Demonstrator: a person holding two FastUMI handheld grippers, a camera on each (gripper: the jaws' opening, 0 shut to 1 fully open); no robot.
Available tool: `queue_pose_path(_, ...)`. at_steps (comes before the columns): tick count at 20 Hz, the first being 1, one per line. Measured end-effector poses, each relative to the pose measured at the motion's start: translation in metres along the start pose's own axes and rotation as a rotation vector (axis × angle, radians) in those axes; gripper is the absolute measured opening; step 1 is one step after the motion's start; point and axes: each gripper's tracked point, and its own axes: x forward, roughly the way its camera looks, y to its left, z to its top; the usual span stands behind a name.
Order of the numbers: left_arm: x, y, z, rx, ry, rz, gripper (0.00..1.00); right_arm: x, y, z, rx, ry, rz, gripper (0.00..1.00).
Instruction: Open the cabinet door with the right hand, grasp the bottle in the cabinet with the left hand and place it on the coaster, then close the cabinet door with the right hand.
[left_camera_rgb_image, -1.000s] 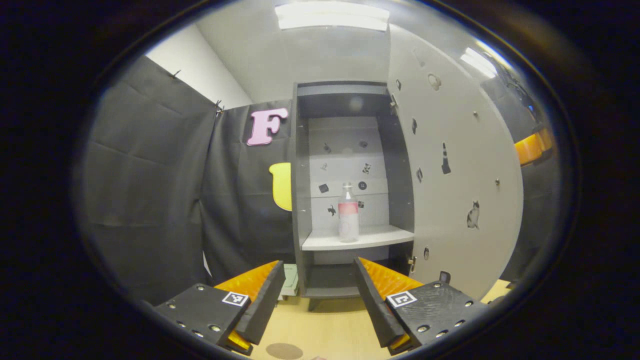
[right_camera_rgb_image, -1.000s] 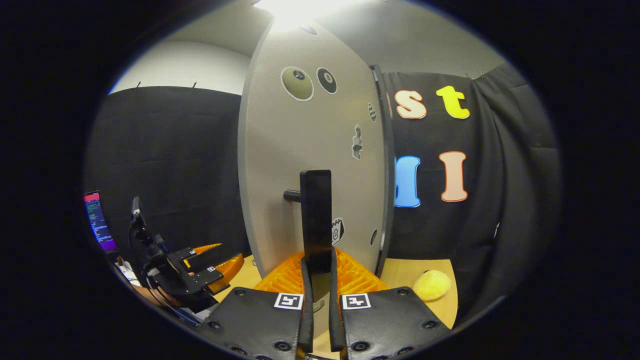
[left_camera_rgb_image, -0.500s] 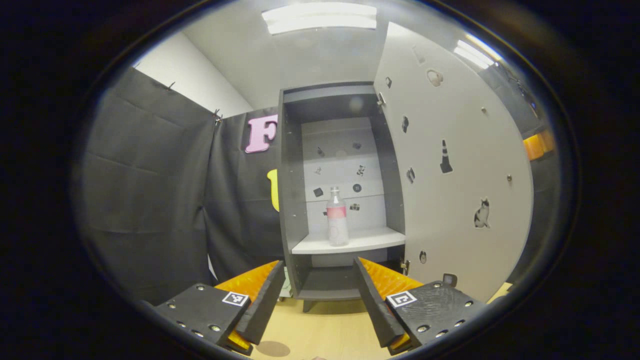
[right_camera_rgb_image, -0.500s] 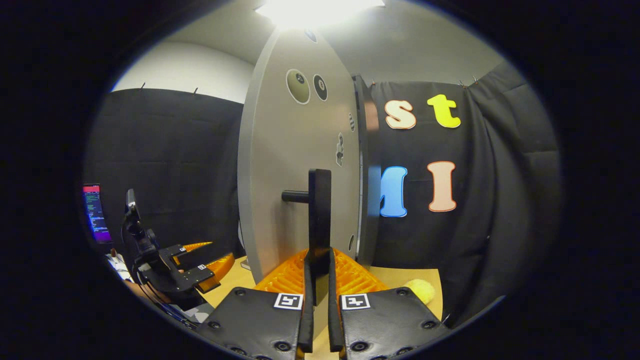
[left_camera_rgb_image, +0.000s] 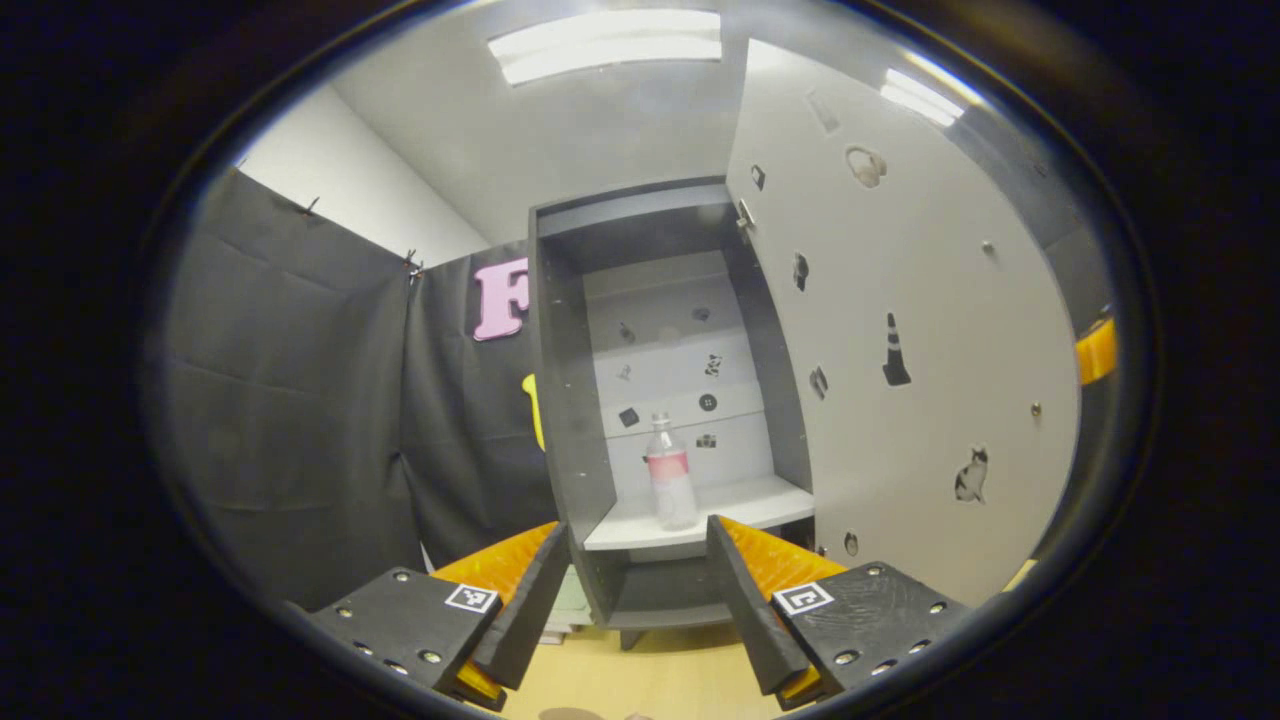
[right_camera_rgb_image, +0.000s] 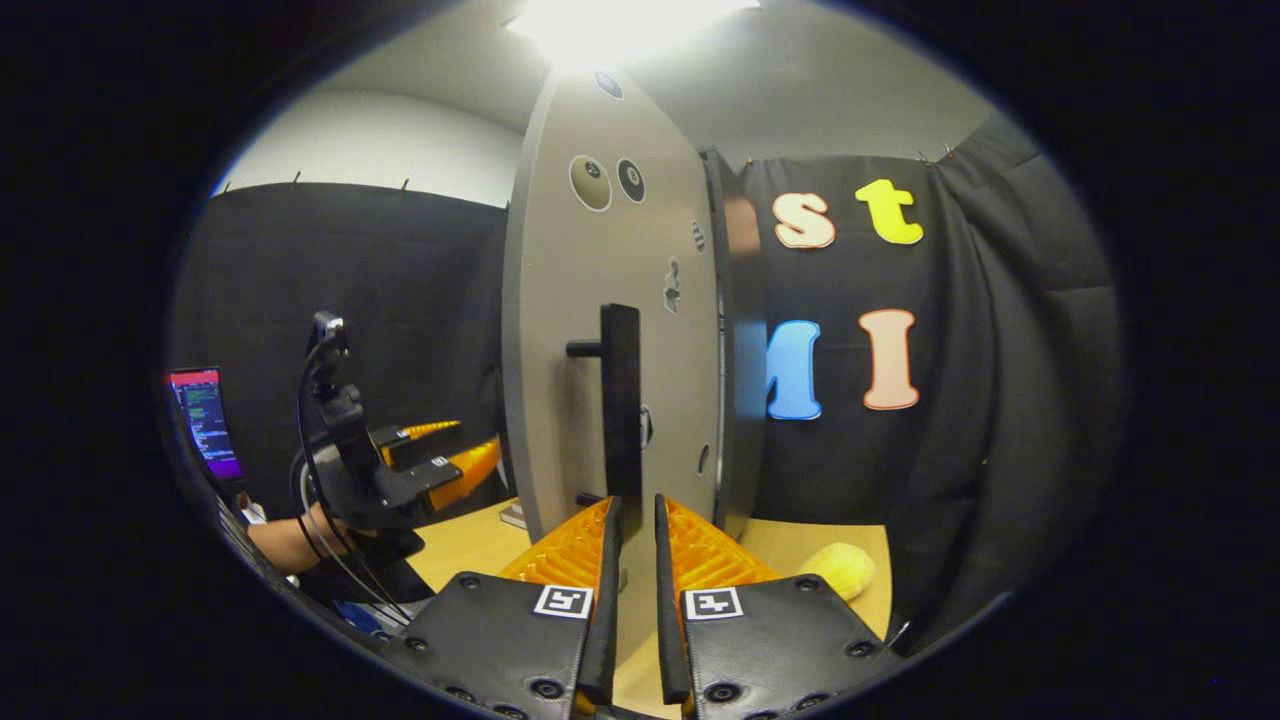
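- The bottle (left_camera_rgb_image: 670, 487) stands upright on the middle shelf (left_camera_rgb_image: 735, 503) of the open cabinet (left_camera_rgb_image: 560, 400), its long axis vertical, with free space on both sides.
- From my left gripper (left_camera_rgb_image: 632, 590) it lies straight ahead and a little above, in line with the gap between my fingers but well apart from them; the fingers are spread wide with nothing between them.
- The cabinet door (left_camera_rgb_image: 900, 330) is swung open to the right of that path.
- My right gripper (right_camera_rgb_image: 632, 560) sits at the foot of the door handle (right_camera_rgb_image: 620, 400), fingers nearly together; I cannot tell whether they pinch it.
- I judge the left hand is the one placed to reach in, moving forward and slightly up.
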Motion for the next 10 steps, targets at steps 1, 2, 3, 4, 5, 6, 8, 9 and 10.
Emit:
queue_pose_path(1,0.010,0.003,0.001,0.007,0.004,0.000,0.82,-0.006,-0.013,-0.005,-0.010,0.002,-0.048,0.21)
queue_pose_path(2,0.020,0.004,0.005,0.013,0.002,0.000,0.82,0.000,-0.023,-0.011,-0.002,0.006,-0.082,0.31)
queue_pose_path(3,0.031,0.004,0.007,0.015,-0.004,-0.006,0.82,0.002,-0.031,-0.015,0.020,0.010,-0.114,0.42)
queue_pose_path(4,0.043,0.003,0.010,0.009,-0.009,-0.015,0.82,0.007,-0.041,-0.017,0.038,0.008,-0.149,0.66)
queue_pose_path(5,0.057,0.001,0.009,-0.001,-0.009,-0.025,0.82,0.009,-0.056,-0.018,0.053,0.001,-0.207,0.83)
queue_pose_path(6,0.069,0.000,0.009,-0.011,-0.007,-0.032,0.82,0.012,-0.071,-0.019,0.070,-0.006,-0.268,1.00)
queue_pose_path(8,0.092,-0.004,0.014,-0.038,-0.019,-0.057,0.82,0.014,-0.094,-0.016,0.086,-0.030,-0.364,1.00)
queue_pose_path(9,0.104,-0.006,0.016,-0.046,-0.020,-0.068,0.82,0.012,-0.107,-0.013,0.092,-0.044,-0.414,1.00)
queue_pose_path(10,0.117,-0.007,0.015,-0.048,-0.017,-0.080,0.82,0.009,-0.118,-0.013,0.105,-0.058,-0.460,1.00)
